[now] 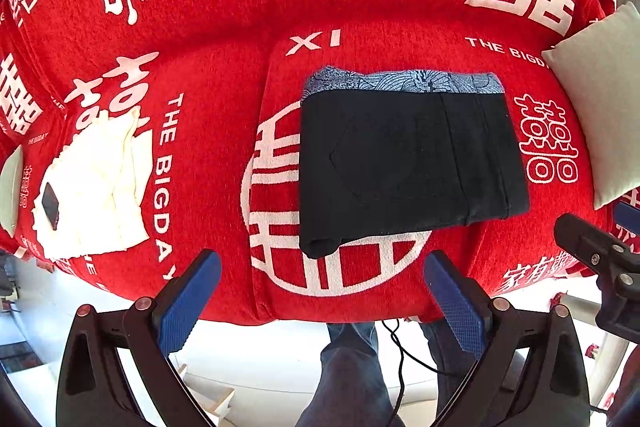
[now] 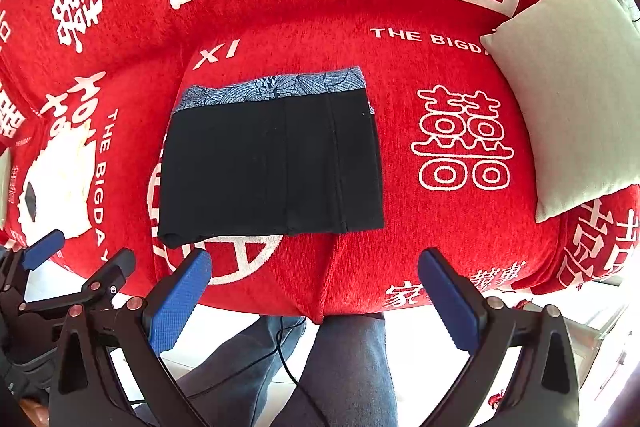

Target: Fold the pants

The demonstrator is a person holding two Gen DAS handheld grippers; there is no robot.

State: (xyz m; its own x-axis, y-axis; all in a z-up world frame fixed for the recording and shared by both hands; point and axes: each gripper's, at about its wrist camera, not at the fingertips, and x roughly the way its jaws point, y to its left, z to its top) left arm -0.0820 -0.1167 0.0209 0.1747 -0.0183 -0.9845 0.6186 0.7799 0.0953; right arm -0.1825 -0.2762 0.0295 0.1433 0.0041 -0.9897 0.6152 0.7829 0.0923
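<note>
Looking along the left hand-held gripper (image 1: 322, 301): released, blue fingers (image 1: 188, 303) spread wide, grasping nothing, hanging just off the front edge of the red sofa (image 1: 224, 99). Folded black pants (image 1: 408, 163) lying flat on the seat at 12 o'clock from the jaws, apart from them, with a blue patterned cloth (image 1: 400, 83) peeking out along the far edge. White cloth (image 1: 96, 183) with a small dark object (image 1: 51, 205) on it at 10 o'clock. Pale cushion (image 1: 600, 115) at 2 o'clock; part of the right hand-held gripper at 3 o'clock.

Looking along the right hand-held gripper (image 2: 314, 301): likewise released, fingers (image 2: 180, 299) wide apart, holding nothing. Pants (image 2: 272, 167) at 11 o'clock on the seat, not touched. Cushion (image 2: 568, 91) at 2 o'clock, white cloth (image 2: 64, 183) at 9 o'clock, left hand-held gripper's blue tip at 8 o'clock.
</note>
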